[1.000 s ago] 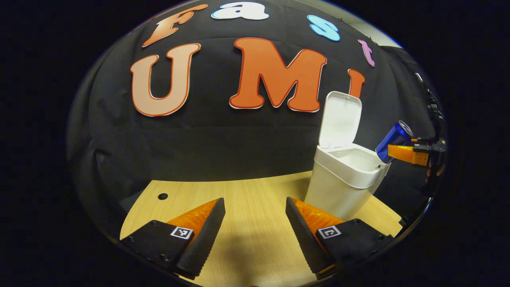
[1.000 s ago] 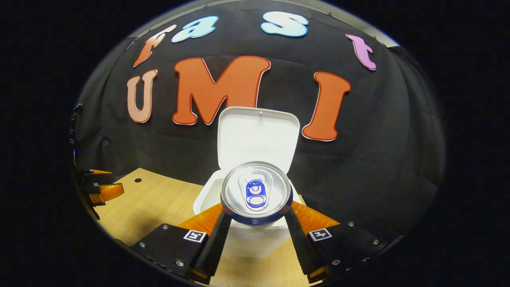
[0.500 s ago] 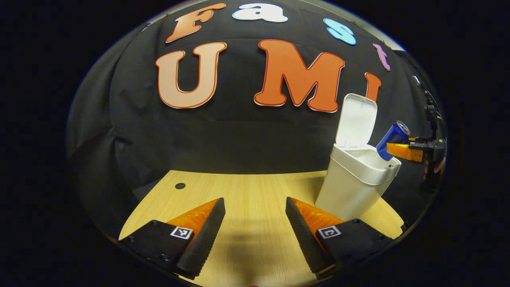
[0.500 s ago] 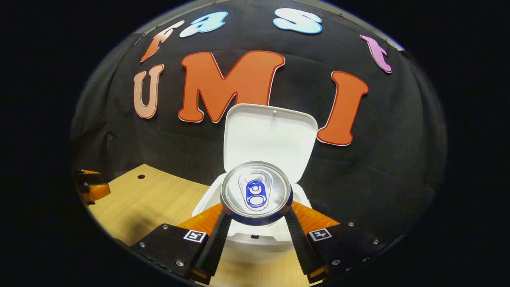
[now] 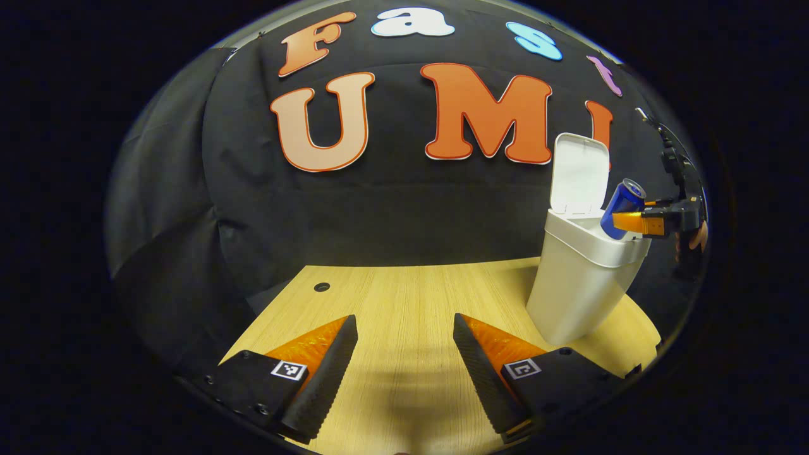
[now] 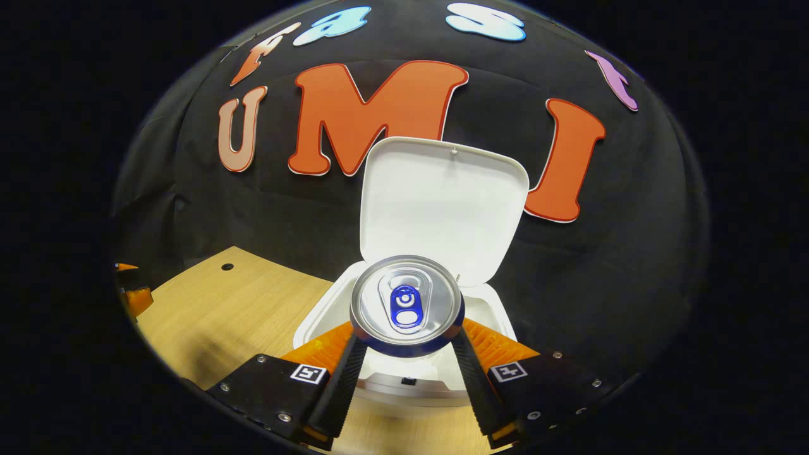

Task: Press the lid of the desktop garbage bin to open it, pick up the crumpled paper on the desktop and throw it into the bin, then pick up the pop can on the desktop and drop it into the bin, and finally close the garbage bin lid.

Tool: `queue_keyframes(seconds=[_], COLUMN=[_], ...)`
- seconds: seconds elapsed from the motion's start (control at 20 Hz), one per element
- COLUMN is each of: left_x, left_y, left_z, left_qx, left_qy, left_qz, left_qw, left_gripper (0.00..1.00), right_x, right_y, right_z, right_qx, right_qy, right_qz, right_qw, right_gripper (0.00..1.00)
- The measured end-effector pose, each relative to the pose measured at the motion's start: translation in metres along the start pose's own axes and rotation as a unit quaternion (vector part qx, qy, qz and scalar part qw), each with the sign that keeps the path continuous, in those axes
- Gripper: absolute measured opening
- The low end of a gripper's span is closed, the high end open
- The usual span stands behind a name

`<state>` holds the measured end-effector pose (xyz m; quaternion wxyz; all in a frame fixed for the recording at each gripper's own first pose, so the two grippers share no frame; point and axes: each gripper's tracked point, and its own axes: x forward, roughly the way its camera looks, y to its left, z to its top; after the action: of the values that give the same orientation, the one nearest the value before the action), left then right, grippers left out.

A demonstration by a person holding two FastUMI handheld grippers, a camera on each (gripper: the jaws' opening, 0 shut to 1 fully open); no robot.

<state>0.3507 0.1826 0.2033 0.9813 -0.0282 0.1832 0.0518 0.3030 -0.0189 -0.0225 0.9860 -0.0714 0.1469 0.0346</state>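
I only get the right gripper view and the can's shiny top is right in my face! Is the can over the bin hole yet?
Observer: From the left gripper view, the pop can hangs tilted above the front edge of the garbage bin, its bottom over the rim, above the opening.
Operator: Is anything else lying on the table?
Observer: The visible part of the desk in front of the left gripper has a small round hole and no crumpled paper.
Operator: What's the other gripper doing?
Observer: The left gripper sits low over the desk, jaws spread wide, holding nothing.
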Motion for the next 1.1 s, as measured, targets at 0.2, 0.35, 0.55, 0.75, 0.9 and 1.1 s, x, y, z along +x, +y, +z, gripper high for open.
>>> queue_keyframes(seconds=[0.2, 0.35, 0.55, 0.75, 0.9, 1.1], left_x=[-0.008, -0.012, -0.012, -0.012, -0.012, -0.012], left_y=[0.005, 0.008, 0.007, 0.005, 0.007, 0.011], left_z=[-0.007, -0.011, -0.014, -0.014, -0.015, -0.017], left_qx=[0.001, -0.005, -0.006, -0.001, -0.003, -0.004], left_qy=[0.004, 0.009, 0.014, 0.016, 0.019, 0.019], left_qz=[0.011, 0.016, 0.015, 0.010, 0.009, 0.008], left_qw=[1.000, 1.000, 1.000, 1.000, 1.000, 1.000], left_gripper=[0.98, 0.97, 0.97, 0.98, 0.98, 0.98], right_x=[0.006, 0.010, 0.017, 0.020, 0.021, 0.024], right_y=[0.000, -0.001, -0.002, -0.001, -0.002, -0.001], right_z=[-0.004, -0.006, -0.015, -0.021, -0.023, -0.026], right_qx=[0.006, 0.013, 0.017, 0.027, 0.037, 0.060], right_qy=[0.004, 0.009, 0.019, 0.029, 0.035, 0.049], right_qz=[0.002, 0.001, 0.001, 0.003, 0.005, 0.003], right_qw=[1.000, 1.000, 1.000, 0.999, 0.999, 0.997], right_gripper=[0.79, 0.80, 0.80, 0.80, 0.80, 0.81])
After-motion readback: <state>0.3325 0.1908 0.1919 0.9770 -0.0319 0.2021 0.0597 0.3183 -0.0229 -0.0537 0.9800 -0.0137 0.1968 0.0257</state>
